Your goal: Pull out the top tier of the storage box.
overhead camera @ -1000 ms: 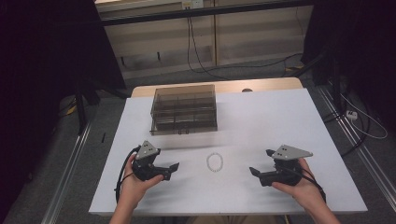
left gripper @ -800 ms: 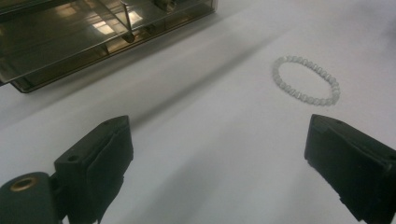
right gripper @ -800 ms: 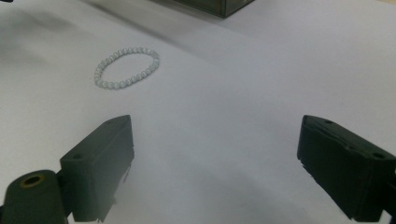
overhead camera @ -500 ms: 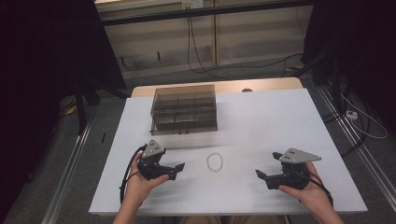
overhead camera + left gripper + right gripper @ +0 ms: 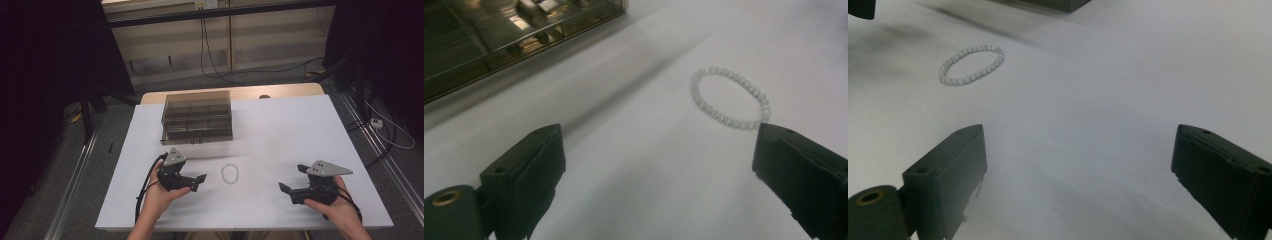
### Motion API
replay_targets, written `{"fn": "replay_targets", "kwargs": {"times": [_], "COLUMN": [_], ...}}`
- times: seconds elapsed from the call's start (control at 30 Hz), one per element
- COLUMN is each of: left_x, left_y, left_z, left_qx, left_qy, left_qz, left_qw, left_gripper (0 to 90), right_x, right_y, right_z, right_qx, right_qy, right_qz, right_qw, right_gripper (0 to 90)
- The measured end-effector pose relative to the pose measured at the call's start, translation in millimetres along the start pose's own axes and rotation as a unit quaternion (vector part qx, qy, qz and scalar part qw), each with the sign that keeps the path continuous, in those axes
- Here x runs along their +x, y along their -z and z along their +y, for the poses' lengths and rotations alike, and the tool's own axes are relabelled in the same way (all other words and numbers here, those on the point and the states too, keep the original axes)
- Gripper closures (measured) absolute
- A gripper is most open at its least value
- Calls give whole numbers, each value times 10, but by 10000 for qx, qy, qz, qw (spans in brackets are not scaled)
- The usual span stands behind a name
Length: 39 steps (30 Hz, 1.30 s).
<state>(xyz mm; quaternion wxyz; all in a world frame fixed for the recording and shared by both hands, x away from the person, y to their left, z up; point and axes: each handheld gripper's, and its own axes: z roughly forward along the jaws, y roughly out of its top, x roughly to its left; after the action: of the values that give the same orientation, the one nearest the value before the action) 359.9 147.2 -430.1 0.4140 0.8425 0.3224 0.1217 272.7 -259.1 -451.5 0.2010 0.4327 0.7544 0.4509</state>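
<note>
A ring of small white beads, a bracelet (image 5: 223,174), lies flat on the white table (image 5: 300,130) between my two grippers. My left gripper (image 5: 199,182) is just left of it, open and empty. In the left gripper view the bracelet (image 5: 719,116) lies ahead and to the right of the wide-apart jaws of my left gripper (image 5: 658,145). My right gripper (image 5: 292,178) is farther off on the right side, open and holding nothing. From the right gripper (image 5: 1078,145) the bracelet (image 5: 968,77) lies ahead at upper left.
A smoky clear plastic organiser box (image 5: 196,117) with several compartments stands at the table's far left-centre, behind the bracelet; its front edge (image 5: 499,45) is close ahead of the left gripper. Cables lie on the floor beyond the table.
Both hands have drifted a little to the right, the left gripper closing in on the bracelet and the right moving away from it. Both jaws stayed open. The bracelet has not moved.
</note>
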Motion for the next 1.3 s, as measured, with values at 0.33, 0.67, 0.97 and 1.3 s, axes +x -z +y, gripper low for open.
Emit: {"fn": "replay_targets", "kwargs": {"times": [0.33, 0.67, 0.97, 1.3], "left_x": [-132, -221, -249, -279], "left_y": [-204, -361, -461, -615], "left_z": [100, 153, 224, 208], "left_qx": [44, 176, 13, 155], "left_qy": [-31, -132, -168, -391], "left_qz": [-79, -147, -139, -162], "left_qw": [10000, 9996, 9998, 9990], "left_gripper": [73, 74, 222, 488], "right_x": [-49, -58, -52, -69], "right_y": [56, 74, 74, 80], "right_z": [-23, -34, -31, -41], "right_qx": [-43, -40, -47, -78], "right_qy": [-50, -42, -51, -87], "right_qz": [-46, -68, -75, -89], "right_qw": [10000, 10000, 9999, 9999], "right_gripper": [69, 70, 71, 71]}}
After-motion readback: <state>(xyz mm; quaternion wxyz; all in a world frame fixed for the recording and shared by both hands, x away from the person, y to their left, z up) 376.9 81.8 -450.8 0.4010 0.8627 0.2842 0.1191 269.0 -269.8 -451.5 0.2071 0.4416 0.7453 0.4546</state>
